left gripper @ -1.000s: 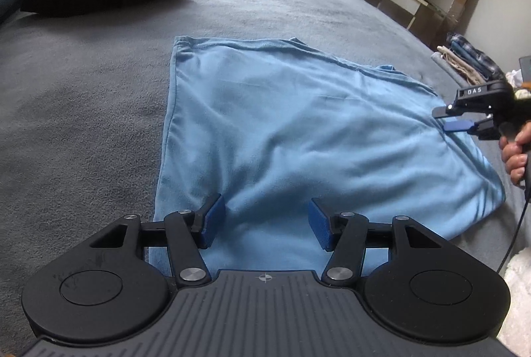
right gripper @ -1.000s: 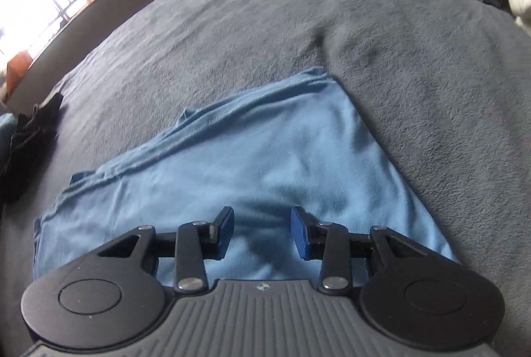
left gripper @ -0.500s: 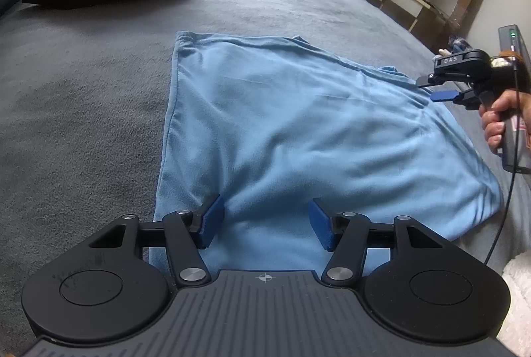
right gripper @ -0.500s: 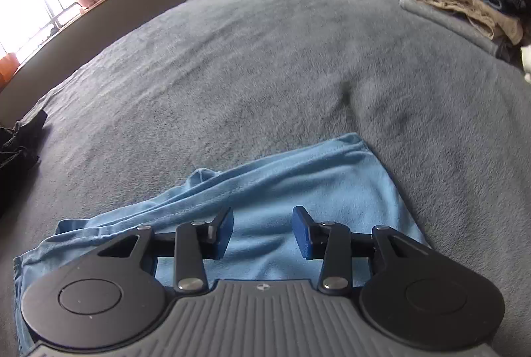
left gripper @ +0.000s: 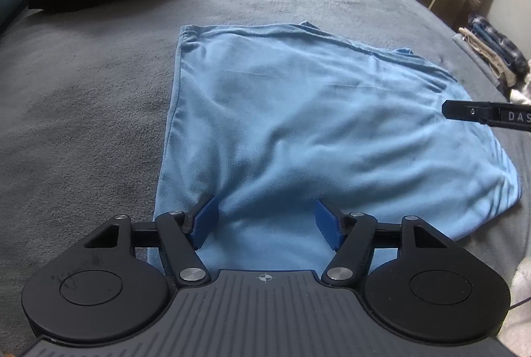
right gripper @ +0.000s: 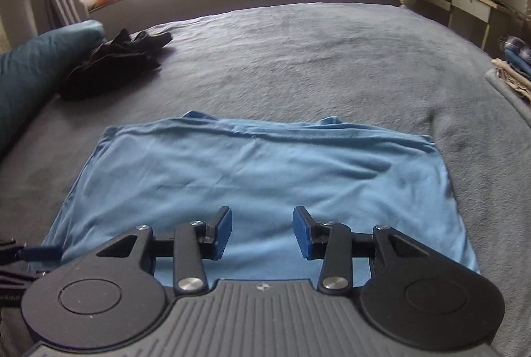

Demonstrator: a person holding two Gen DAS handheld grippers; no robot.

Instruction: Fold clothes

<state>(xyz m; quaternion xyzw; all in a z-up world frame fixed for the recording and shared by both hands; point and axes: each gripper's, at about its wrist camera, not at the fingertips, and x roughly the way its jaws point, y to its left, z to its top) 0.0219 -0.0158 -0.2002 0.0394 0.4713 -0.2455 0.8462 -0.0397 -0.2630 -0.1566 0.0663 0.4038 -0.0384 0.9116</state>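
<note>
- the light blue t-shirt lies spread flat in the middle of the grey bedspread, already doubled into a rough rectangle, with a sleeve or collar edge poking out along its far side.
- my left gripper hangs over the shirt's near hem, close to the shirt's left corner, fingers apart and holding nothing; i judge it sits there so i can pinch that hem for the next fold.
- my right gripper hovers above the shirt's near edge too, more toward the shirt's middle, fingers spread and empty; from the left camera only its black tip shows past the shirt's right side.
- both tongs face the same hem from the same side, which i read as setting up to lift the near edge and carry it over to the far edge.
- the shirt has soft ripples near its centre, so a pinch must catch both layers or the lower one will lag.
- the black garment sits crumpled well beyond the shirt's far left corner, beside a teal pillow.
- a stack of folded clothes waits past the shirt's right side, likely where finished pieces go.
</note>
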